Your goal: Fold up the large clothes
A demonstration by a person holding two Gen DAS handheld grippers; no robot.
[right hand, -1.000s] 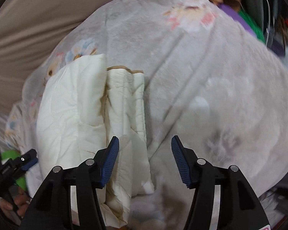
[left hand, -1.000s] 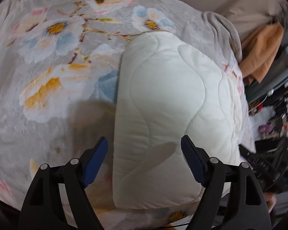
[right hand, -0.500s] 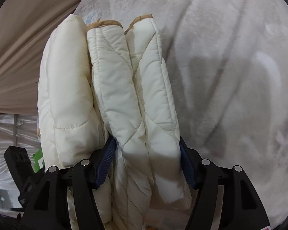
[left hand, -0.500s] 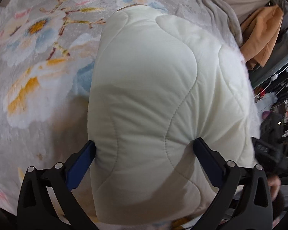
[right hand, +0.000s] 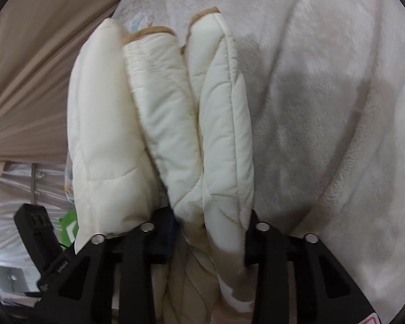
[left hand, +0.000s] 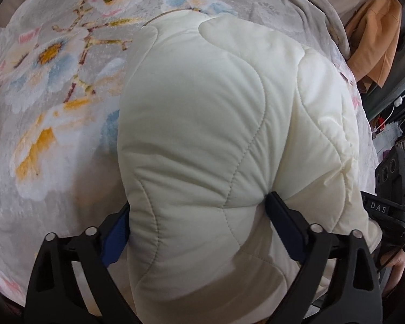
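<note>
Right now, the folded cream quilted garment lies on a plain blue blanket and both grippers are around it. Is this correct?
Not quite: the blanket is grey with a flower print, as the left wrist view shows. The cream quilted garment does lie on it, between both grippers.

A grey floral blanket [left hand: 54, 113] is covering the bed, a beige curtain [right hand: 32, 81] is hanging beyond it, and an orange cloth [left hand: 375, 37] is draping beside cluttered shelves.

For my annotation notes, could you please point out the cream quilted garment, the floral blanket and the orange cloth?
cream quilted garment [left hand: 216, 135]: left wrist view, its padded top face.
floral blanket [left hand: 51, 54]: left wrist view, a printed flower.
orange cloth [left hand: 375, 35]: left wrist view, its hanging middle.
</note>
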